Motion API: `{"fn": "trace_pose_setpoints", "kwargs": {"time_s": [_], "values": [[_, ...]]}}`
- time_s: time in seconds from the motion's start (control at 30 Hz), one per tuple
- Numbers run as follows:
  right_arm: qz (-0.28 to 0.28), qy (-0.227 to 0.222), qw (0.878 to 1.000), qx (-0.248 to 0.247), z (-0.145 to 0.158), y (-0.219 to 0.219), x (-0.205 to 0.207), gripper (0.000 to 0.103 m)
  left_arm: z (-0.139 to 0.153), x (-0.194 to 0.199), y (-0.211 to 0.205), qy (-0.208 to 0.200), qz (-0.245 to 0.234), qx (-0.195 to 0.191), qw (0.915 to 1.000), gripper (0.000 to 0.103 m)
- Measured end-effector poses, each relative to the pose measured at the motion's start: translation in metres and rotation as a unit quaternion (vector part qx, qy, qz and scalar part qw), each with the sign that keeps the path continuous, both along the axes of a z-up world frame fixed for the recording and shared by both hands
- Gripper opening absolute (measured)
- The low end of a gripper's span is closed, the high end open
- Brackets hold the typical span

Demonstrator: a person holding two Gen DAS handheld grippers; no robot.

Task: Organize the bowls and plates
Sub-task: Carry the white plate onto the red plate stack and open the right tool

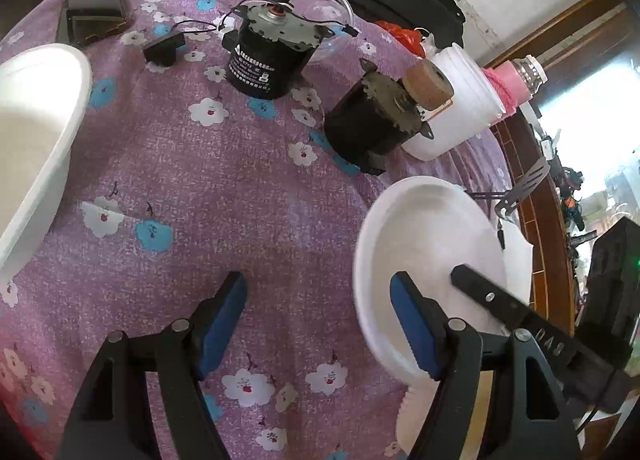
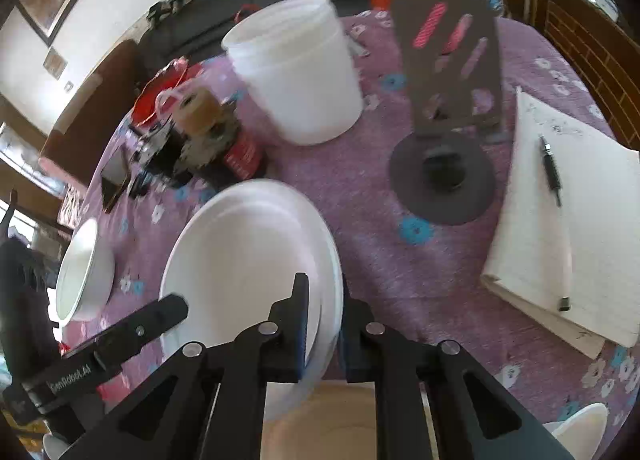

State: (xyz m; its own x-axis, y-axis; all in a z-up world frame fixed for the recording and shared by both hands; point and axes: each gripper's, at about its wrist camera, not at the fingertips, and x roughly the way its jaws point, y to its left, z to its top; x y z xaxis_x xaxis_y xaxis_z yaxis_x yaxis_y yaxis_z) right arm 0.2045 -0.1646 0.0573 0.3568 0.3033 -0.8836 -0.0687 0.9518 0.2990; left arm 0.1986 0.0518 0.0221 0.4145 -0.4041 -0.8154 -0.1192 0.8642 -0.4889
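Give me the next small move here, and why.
Probably lift the white plate slightly with the right gripper, which is shut on its near rim. The left gripper stands open, one finger over the plate's left edge, gripping nothing. The white bowl sits apart to the left, so a small lift should clear the purple floral tablecloth first.

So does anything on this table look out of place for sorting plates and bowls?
Yes. Two black electric motors sit on the floral cloth among the dishes, one with loose wires. A slotted spatula stands upright on a round base rather than lying flat.
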Motion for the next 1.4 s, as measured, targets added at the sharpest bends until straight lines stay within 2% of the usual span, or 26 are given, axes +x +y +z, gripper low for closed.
{"fn": "trace_pose_setpoints", "kwargs": {"time_s": [0.13, 0.2, 0.23, 0.27, 0.3, 0.4, 0.53, 0.67, 0.9, 1.13, 1.4], "values": [[0.02, -0.001, 1.0, 0.016, 0.002, 0.016, -0.003, 0.01, 0.0, 0.002, -0.005, 0.004, -0.01, -0.017, 0.9998, 0.071], [0.026, -0.003, 0.999, 0.019, 0.004, 0.024, -0.004, 0.011, 0.002, 0.002, -0.008, 0.006, -0.026, -0.023, 0.9994, 0.04], [0.024, -0.01, 1.0, 0.0, 0.006, 0.028, -0.004, 0.01, 0.004, 0.001, -0.008, 0.006, -0.025, -0.007, 0.9996, 0.032], [0.024, -0.013, 1.0, -0.004, 0.007, 0.029, -0.005, 0.01, 0.008, 0.0, -0.005, 0.001, -0.02, 0.008, 0.9998, 0.02], [0.021, -0.012, 1.0, 0.006, 0.009, 0.028, -0.006, 0.01, 0.011, -0.002, -0.002, -0.004, -0.019, 0.014, 0.9997, 0.014], [0.023, -0.013, 0.999, 0.02, 0.013, 0.028, -0.01, 0.009, 0.018, -0.007, 0.011, -0.009, -0.016, -0.006, 0.9998, 0.014], [0.029, -0.02, 0.999, 0.009, 0.022, 0.037, -0.021, 0.009, 0.033, -0.023, 0.015, -0.031, -0.015, 0.021, 0.9992, 0.014], [0.034, -0.024, 0.999, 0.013, 0.035, 0.039, -0.036, 0.009, 0.042, -0.04, 0.023, -0.033, -0.014, 0.014, 0.9993, 0.014], [0.062, -0.043, 0.997, 0.013, 0.063, 0.067, -0.082, 0.009, 0.065, -0.088, 0.049, -0.046, -0.003, 0.022, 0.9987, 0.014], [0.112, -0.061, 0.992, 0.015, 0.085, 0.132, -0.127, 0.009, 0.089, -0.149, 0.11, -0.069, 0.036, 0.026, 0.9967, 0.014], [0.187, -0.073, 0.979, 0.022, 0.093, 0.232, -0.174, 0.01, 0.107, -0.223, 0.205, -0.091, 0.11, 0.047, 0.9887, 0.014]]}}
